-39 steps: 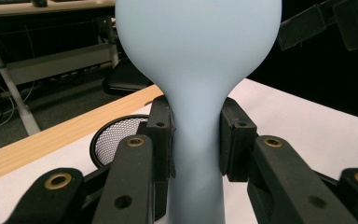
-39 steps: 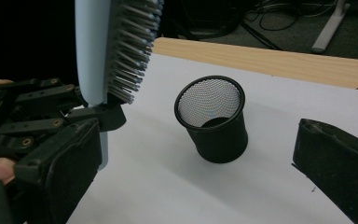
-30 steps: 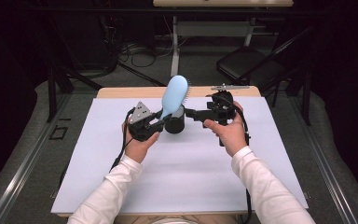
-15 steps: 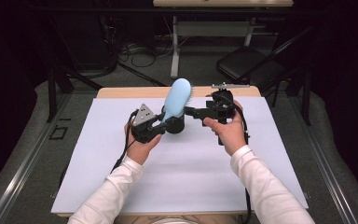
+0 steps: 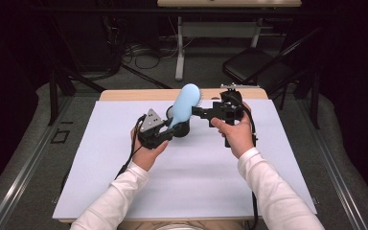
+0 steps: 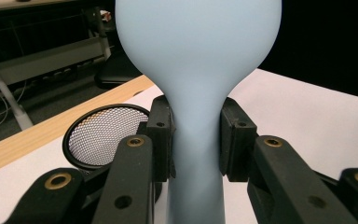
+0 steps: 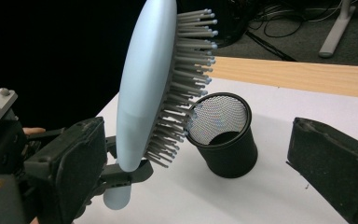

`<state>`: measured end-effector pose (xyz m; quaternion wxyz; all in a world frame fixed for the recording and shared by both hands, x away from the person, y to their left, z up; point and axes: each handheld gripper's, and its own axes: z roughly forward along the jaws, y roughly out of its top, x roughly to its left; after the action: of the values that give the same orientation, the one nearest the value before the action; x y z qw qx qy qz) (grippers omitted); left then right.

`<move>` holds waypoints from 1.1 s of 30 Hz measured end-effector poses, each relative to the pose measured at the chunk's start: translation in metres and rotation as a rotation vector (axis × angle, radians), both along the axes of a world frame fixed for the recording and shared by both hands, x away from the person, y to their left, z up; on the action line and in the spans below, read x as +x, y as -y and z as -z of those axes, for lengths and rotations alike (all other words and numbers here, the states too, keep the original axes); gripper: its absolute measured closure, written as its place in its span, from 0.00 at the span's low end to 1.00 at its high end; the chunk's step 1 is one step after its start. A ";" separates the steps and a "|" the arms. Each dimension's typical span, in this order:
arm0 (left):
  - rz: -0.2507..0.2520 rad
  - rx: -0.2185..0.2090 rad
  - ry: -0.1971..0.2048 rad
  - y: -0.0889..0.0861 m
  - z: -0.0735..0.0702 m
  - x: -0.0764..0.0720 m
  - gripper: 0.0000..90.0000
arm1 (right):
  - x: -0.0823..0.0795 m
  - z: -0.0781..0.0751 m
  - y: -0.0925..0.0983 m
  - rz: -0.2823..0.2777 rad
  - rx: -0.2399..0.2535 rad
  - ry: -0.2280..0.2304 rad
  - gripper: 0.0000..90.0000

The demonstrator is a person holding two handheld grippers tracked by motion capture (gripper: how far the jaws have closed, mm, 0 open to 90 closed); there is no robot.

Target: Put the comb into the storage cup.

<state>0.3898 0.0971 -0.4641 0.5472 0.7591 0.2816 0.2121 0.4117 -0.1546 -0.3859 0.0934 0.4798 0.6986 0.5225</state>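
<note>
White covering lay over the worktop (image 5: 182,177), with a strip of bare pale wood showing along its far edge. Beyond it the room was dark: a grey floor, loose cables, the legs of another table and a black chair (image 5: 258,64) off to the far right.

Near the far middle of the worktop stood a black mesh cup (image 5: 181,128), tilted in the right gripper view, its open mouth toward the brush's bristles. The pale blue hairbrush (image 5: 184,103) was held up just above it, head uppermost, bristles facing away from the person and close to the cup's rim.

The left gripper (image 6: 196,140) had its fingers (image 6: 161,135) clamped on the narrow neck of the hairbrush handle, one on each side. The right gripper (image 5: 206,112) sat just right of the cup; its fingers (image 7: 335,163) stood apart with nothing between them, the cup lying ahead of them.
</note>
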 end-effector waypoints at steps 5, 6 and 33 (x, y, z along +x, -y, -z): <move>0.007 0.002 0.003 0.002 0.000 -0.001 0.78 | 0.001 0.000 0.001 0.007 0.009 -0.004 0.07; 0.007 0.002 0.003 0.002 0.000 -0.001 0.78 | 0.002 0.000 0.001 0.007 0.011 -0.004 0.07; 0.033 0.015 0.002 0.010 0.004 -0.006 0.78 | 0.014 -0.002 0.001 0.002 0.063 -0.035 0.16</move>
<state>0.3842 0.0871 -0.4680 0.5451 0.7676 0.2669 0.2061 0.4256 -0.1557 -0.3838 0.0665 0.4921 0.6830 0.5356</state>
